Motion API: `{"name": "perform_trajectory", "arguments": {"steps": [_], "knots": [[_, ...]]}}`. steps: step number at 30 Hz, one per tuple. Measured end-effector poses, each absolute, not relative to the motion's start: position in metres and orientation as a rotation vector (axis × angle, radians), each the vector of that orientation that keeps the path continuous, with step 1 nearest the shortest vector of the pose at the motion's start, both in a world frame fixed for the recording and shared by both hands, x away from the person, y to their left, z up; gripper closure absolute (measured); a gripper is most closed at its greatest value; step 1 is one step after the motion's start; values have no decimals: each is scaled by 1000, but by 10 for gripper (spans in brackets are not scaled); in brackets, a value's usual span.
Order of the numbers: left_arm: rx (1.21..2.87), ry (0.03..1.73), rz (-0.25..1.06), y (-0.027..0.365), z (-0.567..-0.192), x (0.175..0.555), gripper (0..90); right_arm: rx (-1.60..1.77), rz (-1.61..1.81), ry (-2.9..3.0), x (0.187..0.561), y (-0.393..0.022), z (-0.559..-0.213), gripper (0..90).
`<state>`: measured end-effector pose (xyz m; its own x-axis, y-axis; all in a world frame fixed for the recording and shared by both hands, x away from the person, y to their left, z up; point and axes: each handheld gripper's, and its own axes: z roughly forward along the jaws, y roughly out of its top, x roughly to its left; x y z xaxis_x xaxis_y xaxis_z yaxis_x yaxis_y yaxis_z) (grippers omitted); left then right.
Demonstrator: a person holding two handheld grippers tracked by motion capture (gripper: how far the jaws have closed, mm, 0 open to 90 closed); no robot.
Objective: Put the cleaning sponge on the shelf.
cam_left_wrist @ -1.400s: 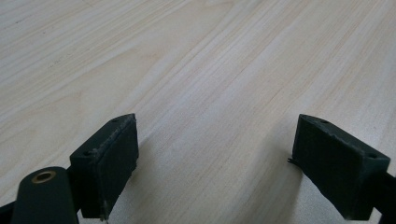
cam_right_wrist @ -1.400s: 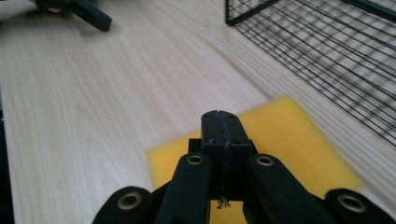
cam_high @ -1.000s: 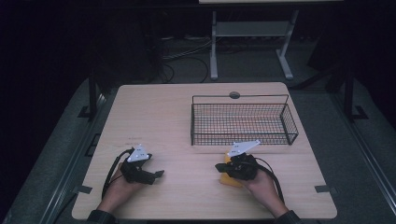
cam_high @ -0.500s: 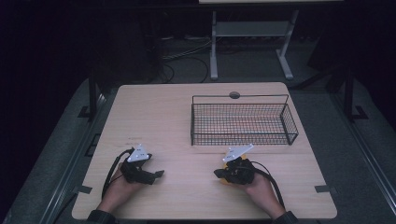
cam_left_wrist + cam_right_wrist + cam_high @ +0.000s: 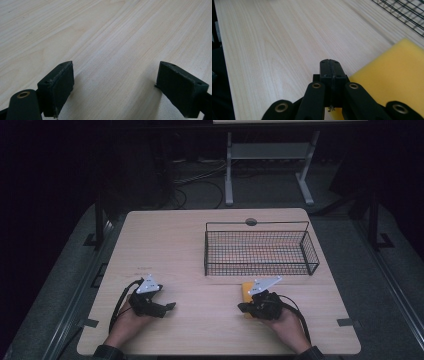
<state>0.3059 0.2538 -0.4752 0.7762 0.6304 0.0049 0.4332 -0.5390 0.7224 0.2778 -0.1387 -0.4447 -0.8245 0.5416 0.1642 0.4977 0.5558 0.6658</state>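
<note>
High view: right gripper (image 5: 246, 308), fingers pressed together and holding nothing, rests beside the yellow sponge (image 5: 246, 290) on the worktop (image 5: 190, 245) before the wire basket (image 5: 260, 251); left gripper (image 5: 167, 308) spread, idle. Spread the right fingers first, then straddle the sponge squarely

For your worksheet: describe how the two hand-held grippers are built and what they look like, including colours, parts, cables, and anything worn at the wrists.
Both the left gripper and the right gripper are black, each with a pale grey three-cornered plate on top and a black cable looping back by the hand. Each has two blocky black jaws with flat pads, carried on black link arms with brass-coloured rivets. Dark sleeve cuffs show at both wrists.
</note>
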Motion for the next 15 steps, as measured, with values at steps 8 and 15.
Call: {"name": "perform_trajectory", "arguments": {"steps": [8, 15], "knots": [[2224, 787, 343, 254, -475, 306, 138, 968, 1133, 2681, 276, -158, -443, 894], [2225, 787, 343, 254, -475, 306, 138, 1014, 1124, 2658, 274, -174, -442, 894]]}}
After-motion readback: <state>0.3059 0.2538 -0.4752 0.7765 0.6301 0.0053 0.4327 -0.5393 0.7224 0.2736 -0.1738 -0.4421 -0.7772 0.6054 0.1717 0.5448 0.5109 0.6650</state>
